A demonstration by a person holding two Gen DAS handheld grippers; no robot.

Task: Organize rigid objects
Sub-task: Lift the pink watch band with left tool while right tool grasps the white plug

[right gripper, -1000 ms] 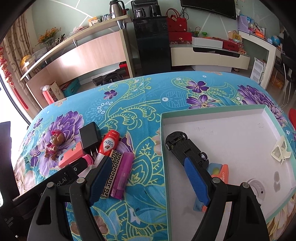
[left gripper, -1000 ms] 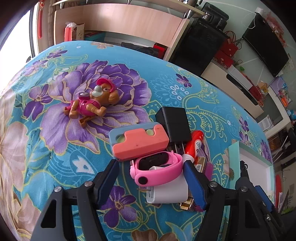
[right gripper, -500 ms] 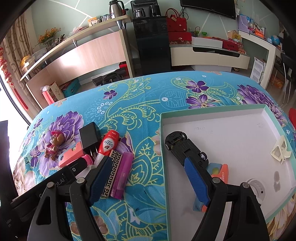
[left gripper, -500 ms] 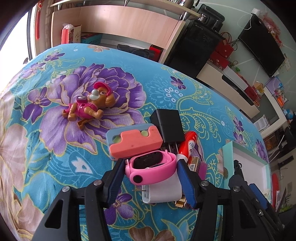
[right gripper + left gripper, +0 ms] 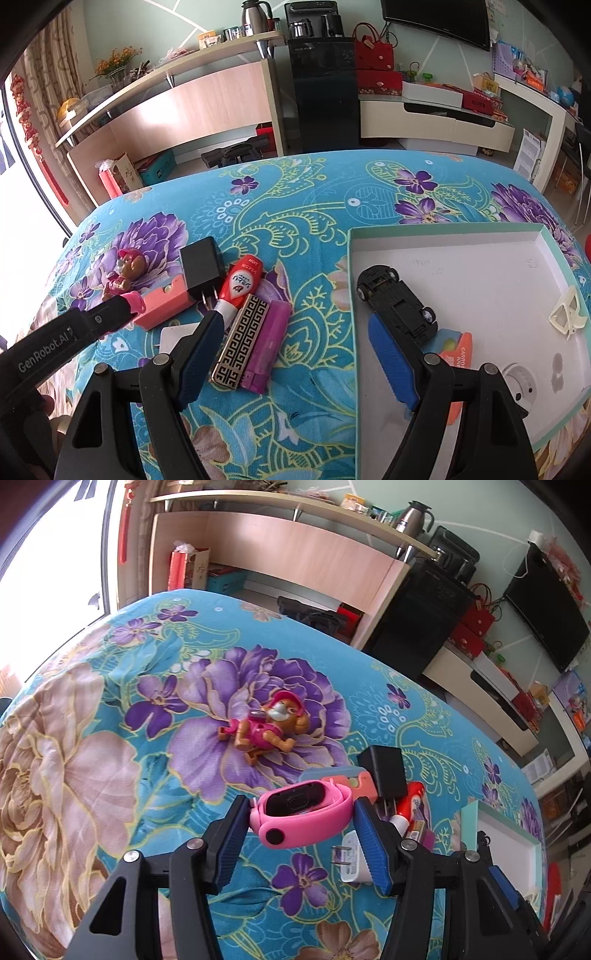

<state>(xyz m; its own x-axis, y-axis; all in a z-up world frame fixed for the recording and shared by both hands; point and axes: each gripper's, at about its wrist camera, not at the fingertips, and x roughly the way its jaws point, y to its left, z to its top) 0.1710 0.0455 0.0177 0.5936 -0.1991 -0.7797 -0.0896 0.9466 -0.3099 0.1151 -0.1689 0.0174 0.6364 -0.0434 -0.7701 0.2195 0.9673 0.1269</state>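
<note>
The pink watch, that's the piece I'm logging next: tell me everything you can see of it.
The pink watch is a smooth band closed into a loop, rubbery or plastic by its look, with a glossy black oblong face on top and a dark round button on its front. It lies roughly level between the blue pads of the left tool, which have just closed onto its two ends, and it appears lifted clear of the white charger and the salmon block. From the right wrist view only its pink end shows.

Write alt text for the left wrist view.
The left gripper holds a pink smartwatch between its blue jaws, lifted above the floral tablecloth. Behind it lie a toy puppy, a black charger and a salmon case; a white plug sits beneath.
</note>
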